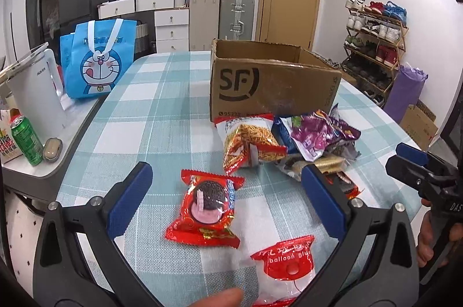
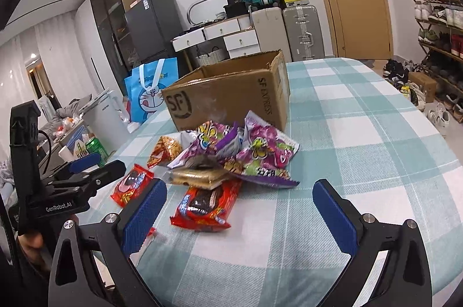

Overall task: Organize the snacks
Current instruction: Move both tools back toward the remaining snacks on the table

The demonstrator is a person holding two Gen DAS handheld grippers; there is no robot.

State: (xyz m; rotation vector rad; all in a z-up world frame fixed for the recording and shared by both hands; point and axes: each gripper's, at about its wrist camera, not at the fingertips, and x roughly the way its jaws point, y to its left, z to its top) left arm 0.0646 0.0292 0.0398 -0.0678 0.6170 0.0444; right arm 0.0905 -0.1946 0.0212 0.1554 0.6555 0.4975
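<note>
An open cardboard SF box [image 1: 269, 81] stands on the checked tablecloth; it also shows in the right wrist view [image 2: 231, 93]. A pile of snack packets [image 1: 303, 142] lies in front of it, with purple candy bags [image 2: 260, 153], a noodle snack bag [image 1: 249, 145] and a cracker pack [image 2: 196, 177]. A red cookie packet [image 1: 207, 208] lies between the open fingers of my left gripper [image 1: 225, 182]. A red and white "balloon blue" bag [image 1: 286, 266] lies nearer the camera. My right gripper [image 2: 240, 200] is open, with another red cookie packet [image 2: 208, 204] just ahead of it.
A side table at the left holds a white kettle [image 1: 34, 87], a green can [image 1: 26, 140] and a blue Doraemon bag [image 1: 98, 58]. Suitcases, drawers, a door and a shoe rack [image 1: 376, 46] stand behind. A fingertip [image 1: 220, 298] shows at the bottom edge.
</note>
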